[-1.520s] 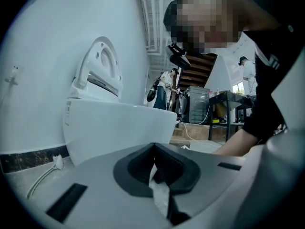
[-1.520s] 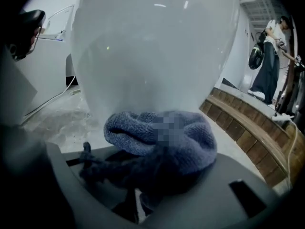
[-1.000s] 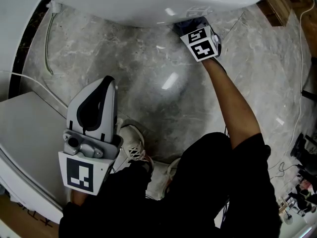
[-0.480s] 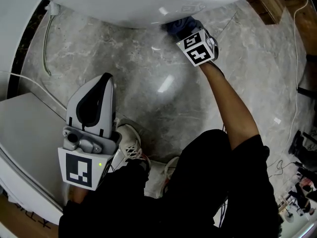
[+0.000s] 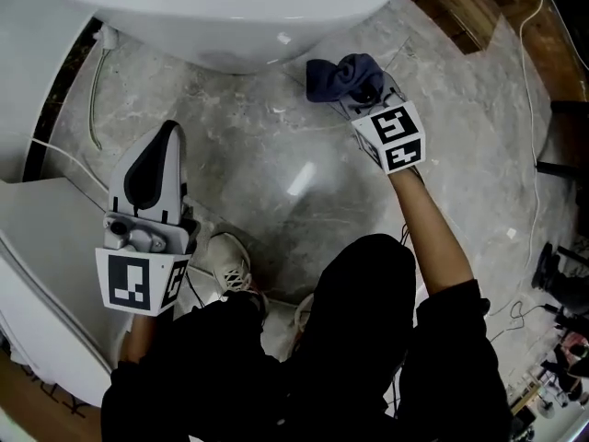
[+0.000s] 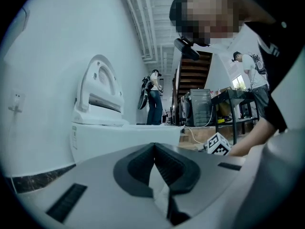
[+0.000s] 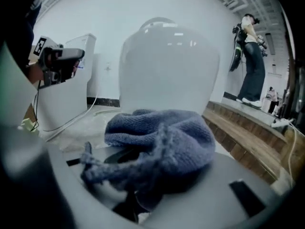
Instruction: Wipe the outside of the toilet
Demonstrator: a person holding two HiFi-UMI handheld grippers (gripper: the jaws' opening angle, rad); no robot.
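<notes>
The white toilet bowl (image 5: 239, 17) fills the top of the head view and looms straight ahead as the same toilet (image 7: 167, 66) in the right gripper view. My right gripper (image 5: 361, 88) is shut on a dark blue cloth (image 5: 340, 76), held a little away from the bowl's front, above the floor. The cloth (image 7: 162, 147) drapes bunched over the jaws. My left gripper (image 5: 155, 162) hangs at the left, away from the bowl, jaws shut with nothing between them. In the left gripper view the left gripper (image 6: 153, 162) points at the toilet (image 6: 109, 128) from its side.
Grey marble floor (image 5: 294, 182) lies under everything. A white cabinet (image 5: 37, 256) stands at the left, with a hose (image 5: 95, 90) and a white cable (image 5: 64, 155) beside it. Wooden steps (image 5: 460, 7) are at the upper right. My shoes (image 5: 225, 265) stand below.
My right gripper with the cloth has pulled back from under the bowl's rim toward me and to the right. The view shifted, showing more of the bowl. The left gripper rose slightly.
</notes>
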